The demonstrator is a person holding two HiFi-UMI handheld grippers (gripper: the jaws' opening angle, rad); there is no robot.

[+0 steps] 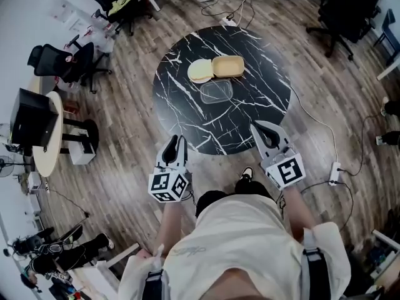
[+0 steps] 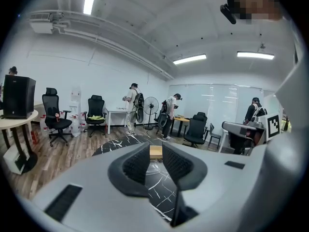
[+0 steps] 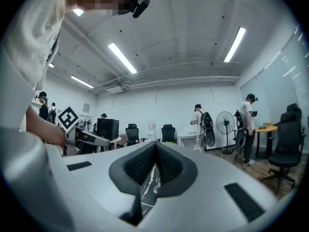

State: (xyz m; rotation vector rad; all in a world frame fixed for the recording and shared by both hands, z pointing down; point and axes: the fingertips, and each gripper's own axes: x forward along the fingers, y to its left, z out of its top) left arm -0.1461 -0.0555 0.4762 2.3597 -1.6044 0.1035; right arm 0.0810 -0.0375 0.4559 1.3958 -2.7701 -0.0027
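A round black marble table (image 1: 181,99) stands in front of me. On its far half lie a tan box (image 1: 228,66), a pale round disc (image 1: 200,71) touching the box's left side, and a clear plastic tray (image 1: 216,92) just in front of them. My left gripper (image 1: 177,139) hovers at the table's near edge, jaws a narrow gap apart with nothing between them. In the left gripper view the tan box (image 2: 155,151) shows through that gap. My right gripper (image 1: 255,125) hangs over the near right rim, its jaws meeting at the tips and holding nothing.
Black office chairs (image 1: 69,61) stand at the left, others at the top right (image 1: 344,11). A small round wooden table with a black box (image 1: 31,117) is at far left. A cable and power strip (image 1: 335,172) lie on the floor to the right. Several people (image 2: 133,105) stand beyond.
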